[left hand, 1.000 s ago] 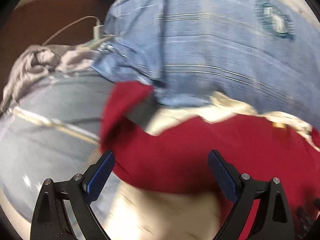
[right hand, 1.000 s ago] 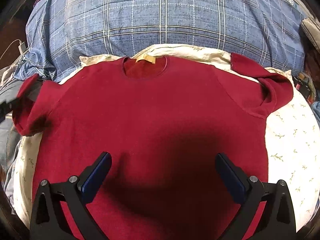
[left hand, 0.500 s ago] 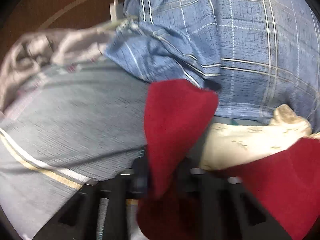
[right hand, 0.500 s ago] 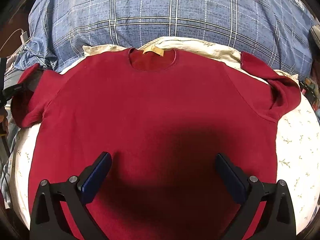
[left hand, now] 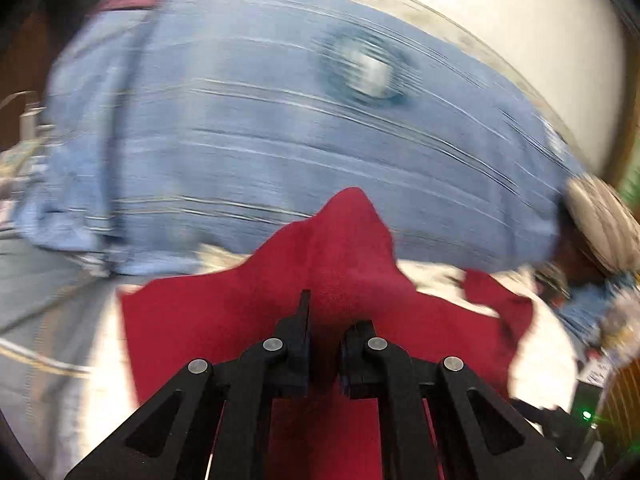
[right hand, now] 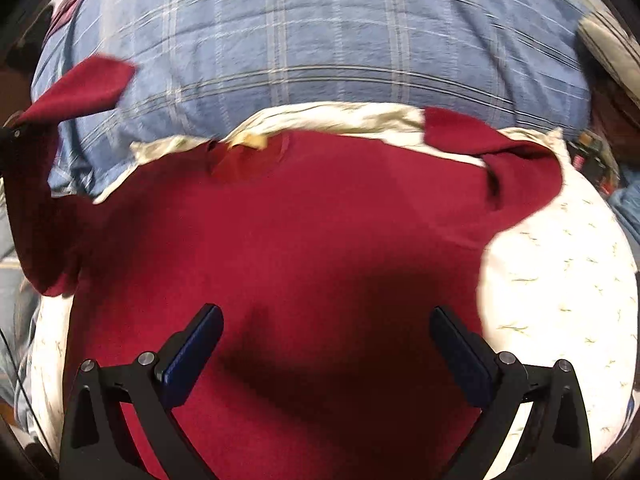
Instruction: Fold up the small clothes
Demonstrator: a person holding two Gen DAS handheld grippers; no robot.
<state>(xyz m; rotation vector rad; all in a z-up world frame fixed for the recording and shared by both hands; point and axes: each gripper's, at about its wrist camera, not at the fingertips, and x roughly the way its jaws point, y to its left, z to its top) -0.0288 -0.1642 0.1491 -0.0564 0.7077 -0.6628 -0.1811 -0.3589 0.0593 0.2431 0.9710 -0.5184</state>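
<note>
Red shirt (right hand: 320, 220) on cream floral sheet (right hand: 560, 280), blue plaid bedding (right hand: 320, 52) behind

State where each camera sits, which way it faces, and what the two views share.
Left wrist: on the left gripper, facing along its fingers, which have just been closing and pinch a sleeve of the red T-shirt; blue checked bedding beyond.
Right wrist: on the right gripper, angled down at the shirt's body between its open fingers.
Shared: the T-shirt, the bedding, the cream floral sheet.

One red T-shirt (right hand: 320, 220), one blue plaid pillow (right hand: 320, 48), two claws.
</note>
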